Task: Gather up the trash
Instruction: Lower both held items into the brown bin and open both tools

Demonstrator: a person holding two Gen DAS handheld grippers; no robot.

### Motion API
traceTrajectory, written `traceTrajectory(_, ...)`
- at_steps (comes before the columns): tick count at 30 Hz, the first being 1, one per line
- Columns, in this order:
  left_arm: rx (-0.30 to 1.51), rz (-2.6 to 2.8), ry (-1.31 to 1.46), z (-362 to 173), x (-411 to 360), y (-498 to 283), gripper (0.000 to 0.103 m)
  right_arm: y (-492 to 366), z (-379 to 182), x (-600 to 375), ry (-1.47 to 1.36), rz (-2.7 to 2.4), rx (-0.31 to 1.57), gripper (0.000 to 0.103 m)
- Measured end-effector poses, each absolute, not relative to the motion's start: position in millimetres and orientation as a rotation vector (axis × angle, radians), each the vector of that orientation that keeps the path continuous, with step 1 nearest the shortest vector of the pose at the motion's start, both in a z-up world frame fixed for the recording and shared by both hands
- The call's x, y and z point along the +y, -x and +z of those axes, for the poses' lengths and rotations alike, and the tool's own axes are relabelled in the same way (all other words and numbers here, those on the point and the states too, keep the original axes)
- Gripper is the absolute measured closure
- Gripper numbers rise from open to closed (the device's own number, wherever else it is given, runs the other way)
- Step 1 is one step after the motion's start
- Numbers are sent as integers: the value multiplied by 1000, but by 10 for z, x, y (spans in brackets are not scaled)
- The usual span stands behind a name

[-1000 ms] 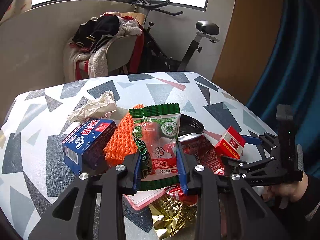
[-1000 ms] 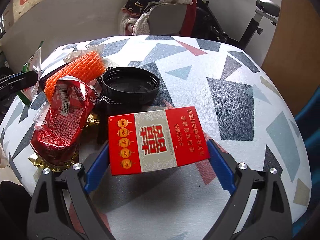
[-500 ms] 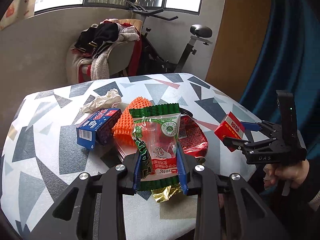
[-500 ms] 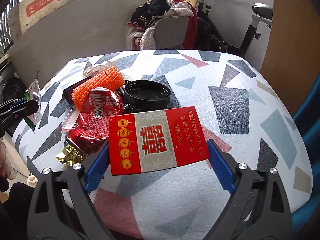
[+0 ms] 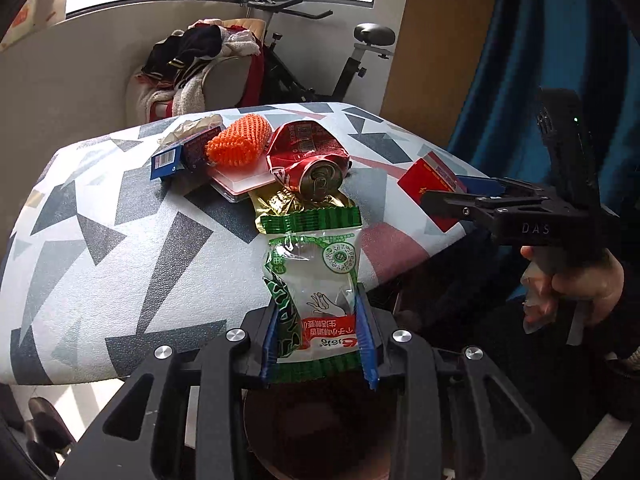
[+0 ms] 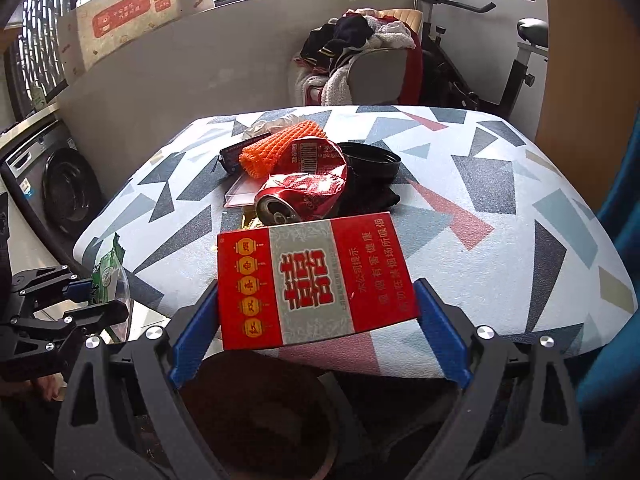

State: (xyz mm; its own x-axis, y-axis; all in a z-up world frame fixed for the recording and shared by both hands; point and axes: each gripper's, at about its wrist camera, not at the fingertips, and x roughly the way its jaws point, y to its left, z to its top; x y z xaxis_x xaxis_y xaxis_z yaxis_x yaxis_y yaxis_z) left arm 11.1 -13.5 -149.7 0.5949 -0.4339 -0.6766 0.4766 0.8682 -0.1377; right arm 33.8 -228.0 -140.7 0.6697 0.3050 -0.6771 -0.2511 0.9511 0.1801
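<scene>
My left gripper (image 5: pixel 318 340) is shut on a green and clear snack wrapper (image 5: pixel 316 276), held off the table's near edge above a dark brown bin (image 5: pixel 320 432). My right gripper (image 6: pixel 316 312) is shut on a red cigarette pack (image 6: pixel 312 284), also past the table edge above the bin (image 6: pixel 260 420). On the table (image 5: pixel 100 240) remain a crushed red can (image 5: pixel 308 160), an orange foam net (image 5: pixel 238 144), a blue box (image 5: pixel 180 156), a gold foil wrapper (image 5: pixel 280 204), a pink-edged tray (image 5: pixel 240 180) and a crumpled tissue (image 5: pixel 192 128). A black lid (image 6: pixel 372 158) lies behind the can.
A chair heaped with clothes (image 5: pixel 200 68) and an exercise bike (image 5: pixel 320 60) stand behind the table. A washing machine (image 6: pixel 52 188) is at the left and a blue curtain (image 5: pixel 520 80) at the right.
Both grippers have drawn back from over the table to beyond its near edge, carrying the wrapper and the cigarette pack. The bin has come into view below them.
</scene>
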Motion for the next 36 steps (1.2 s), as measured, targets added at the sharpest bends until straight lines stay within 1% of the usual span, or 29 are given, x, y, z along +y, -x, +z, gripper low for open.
traceTrajectory(1,769,-540,-57,-1518,-126,-53,54,-291,-1430,-2259,-74,317,779,12)
traceTrajectory(2,764,-543,-58,-1527,-114,-8,51,-250,-1447,-2238,-74,319,782,12)
traceTrajectory(4,755,-543,-58,-1522,-81,52,37,-168,-1490,-2196,-76,326,788,12)
traceTrajectory(7,724,-535,-41,-1469,-13,121,26,-79,-1567,-2149,-88,340,805,12)
traceTrajectory(13,647,-434,-26,-1362,212,162,11,60,-1862,-2002,-90,370,865,12)
traceTrajectory(19,620,-329,-54,-1387,443,163,8,111,-2145,-1809,-51,409,917,12)
traceTrajectory(24,626,-290,-28,-1503,588,179,7,113,-2268,-1726,-22,427,946,12)
traceTrajectory(36,653,-288,-61,-1665,538,188,7,99,-2409,-1609,36,441,996,11)
